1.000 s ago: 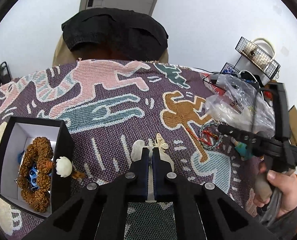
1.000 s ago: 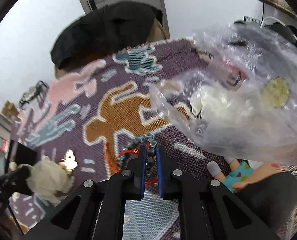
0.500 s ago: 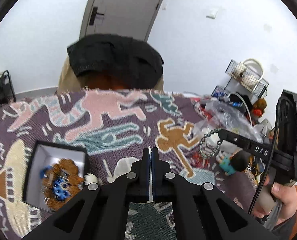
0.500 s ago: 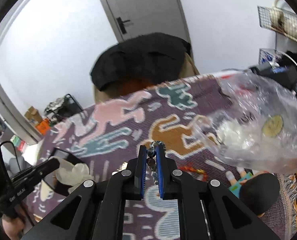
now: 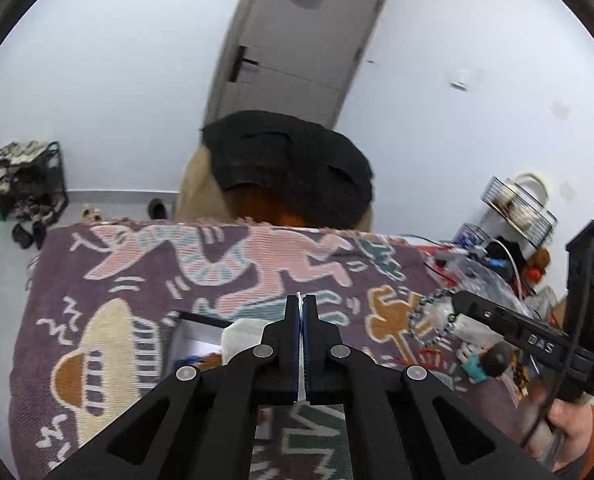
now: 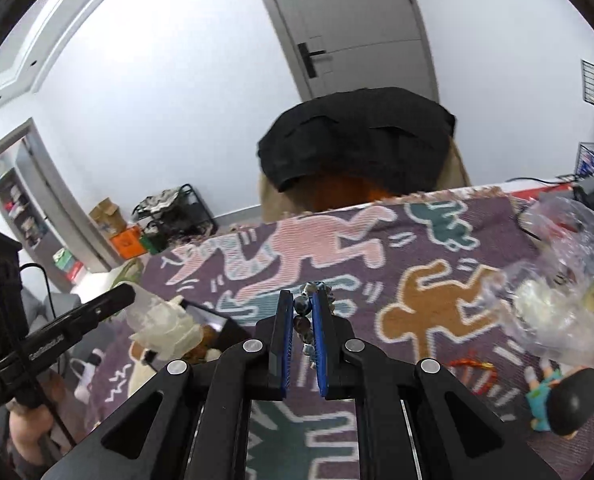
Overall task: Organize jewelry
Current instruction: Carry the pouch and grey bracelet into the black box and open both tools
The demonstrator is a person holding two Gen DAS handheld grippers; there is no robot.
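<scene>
My right gripper is shut on a grey bead bracelet, held well above the patterned cloth; the bracelet hangs as a loop from its tips in the left wrist view. My left gripper is shut on a white jewelry piece whose thin edge shows between the pads; it hangs as a pale bundle in the right wrist view. The black jewelry box with white lining lies below the left gripper, mostly hidden by it. Brown beads show in it.
A crumpled clear plastic bag lies at the cloth's right edge. A small doll and a red cord lie near it. A chair with a black cover stands behind the table. Wire baskets stand at far right.
Both grippers have risen high above the cloth with their pieces. The bracelet has left the cloth. The left gripper has moved over the box.
</scene>
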